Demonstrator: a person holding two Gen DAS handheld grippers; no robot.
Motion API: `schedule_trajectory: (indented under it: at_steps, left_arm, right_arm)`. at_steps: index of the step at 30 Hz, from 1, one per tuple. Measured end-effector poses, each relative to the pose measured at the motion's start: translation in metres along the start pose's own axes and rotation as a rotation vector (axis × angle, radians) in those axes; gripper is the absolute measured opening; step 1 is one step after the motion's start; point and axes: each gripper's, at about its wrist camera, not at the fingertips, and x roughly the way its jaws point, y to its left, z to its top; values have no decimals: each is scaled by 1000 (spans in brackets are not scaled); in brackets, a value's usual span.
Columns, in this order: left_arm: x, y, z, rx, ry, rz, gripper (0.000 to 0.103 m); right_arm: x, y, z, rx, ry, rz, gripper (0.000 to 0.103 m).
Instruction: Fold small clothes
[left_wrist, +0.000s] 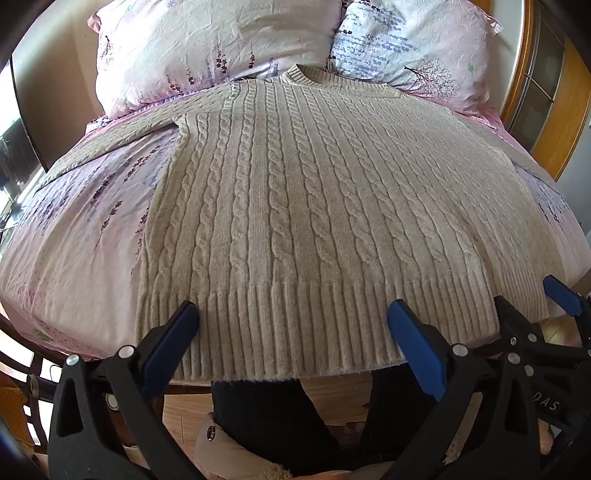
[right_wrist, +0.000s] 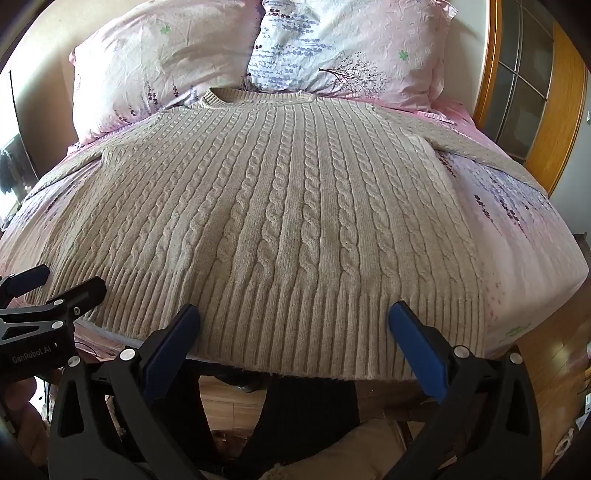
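Observation:
A cream cable-knit sweater (left_wrist: 303, 206) lies flat on the bed, collar at the far end by the pillows, ribbed hem at the near edge. It also shows in the right wrist view (right_wrist: 280, 221). Both sleeves stretch out sideways. My left gripper (left_wrist: 291, 321) is open, its blue pads spread wide over the left part of the hem, holding nothing. My right gripper (right_wrist: 293, 321) is open over the right part of the hem, also empty. The right gripper shows at the right edge of the left wrist view (left_wrist: 535, 306); the left gripper shows at the left edge of the right wrist view (right_wrist: 55, 291).
The bed has a pink floral sheet (left_wrist: 74, 229) and two floral pillows (left_wrist: 207, 44) at its head. A wooden door frame (right_wrist: 554, 110) stands at the right. Wooden floor and the person's dark-trousered legs (left_wrist: 273, 417) are below the bed's near edge.

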Motion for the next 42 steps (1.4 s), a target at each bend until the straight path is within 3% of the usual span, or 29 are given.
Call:
schedule_trajectory:
  at_steps: [42]
  left_arm:
    - [0, 0, 0, 1, -3, 0, 101]
  right_arm:
    - [0, 0, 0, 1, -2, 1, 102]
